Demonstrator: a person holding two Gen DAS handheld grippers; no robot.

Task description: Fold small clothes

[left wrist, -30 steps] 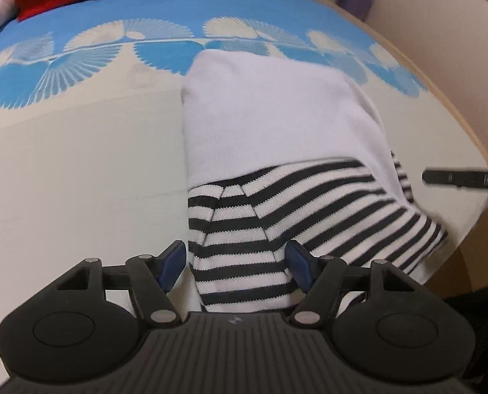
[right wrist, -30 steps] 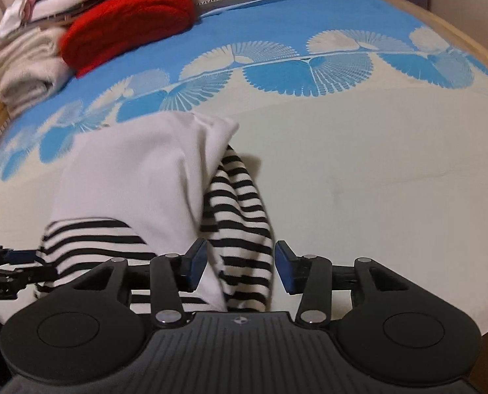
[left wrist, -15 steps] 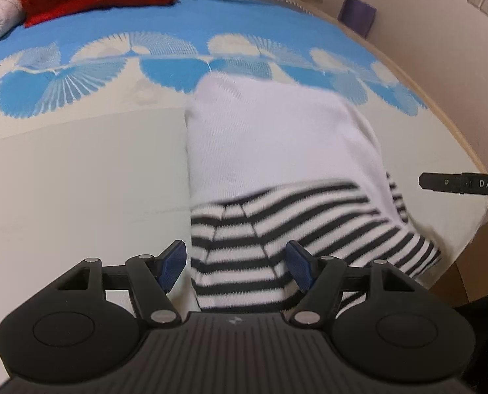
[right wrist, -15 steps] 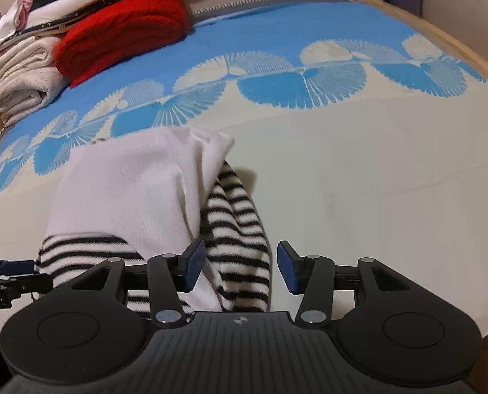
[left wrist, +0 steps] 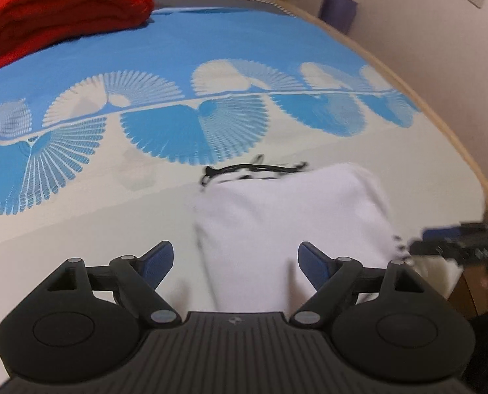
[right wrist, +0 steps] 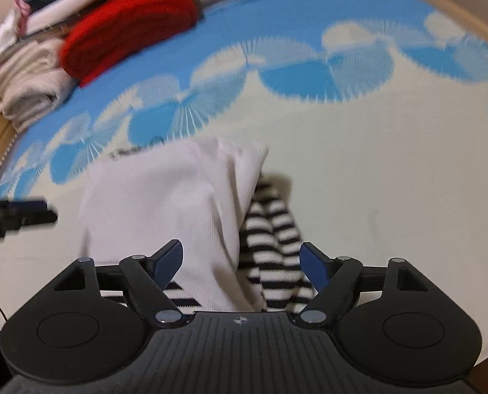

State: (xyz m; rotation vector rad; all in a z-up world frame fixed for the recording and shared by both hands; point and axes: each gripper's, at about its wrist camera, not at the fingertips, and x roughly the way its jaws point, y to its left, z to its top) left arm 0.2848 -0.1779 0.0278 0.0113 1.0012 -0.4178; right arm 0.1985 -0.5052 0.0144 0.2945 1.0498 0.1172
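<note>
Left wrist view: the left hand-held gripper (left wrist: 235, 264) fills the lower frame, its blue-padded jaws spread wide and opening further. The folded garment (left wrist: 290, 223) lies on the bed (left wrist: 79, 216) at centre right, white side up. Its near end sits in the gap between the jaws, but neither pad presses on it. A thin line of black-and-white stripes shows along the garment's far edge, blurred. Blue fan patterns cross the bedcover at mid frame. A red knit (left wrist: 63, 13) lies folded in the upper left. At the right edge, blurred, the tip of the right hand-held gripper (left wrist: 464, 244) reaches in just beside the garment's right side; contact cannot be judged. A purple object (left wrist: 337, 14) stands by the wall in the upper right.

Right wrist view: the right hand-held gripper (right wrist: 242, 262) occupies the lower frame, its jaws also wide and opening. The garment (right wrist: 165, 203) lies left of centre, and its striped sleeve (right wrist: 273, 239) hangs out from under the white panel toward lower centre. Sleeve and white fabric lie in the gap between the jaws; the pads stand clear of both. The left hand-held gripper (right wrist: 17, 215) enters at the left edge, beside the garment. A stack of folded clothes (right wrist: 30, 69) with the red knit (right wrist: 128, 23) sits in the upper left, on the bed (right wrist: 391, 170).
</note>
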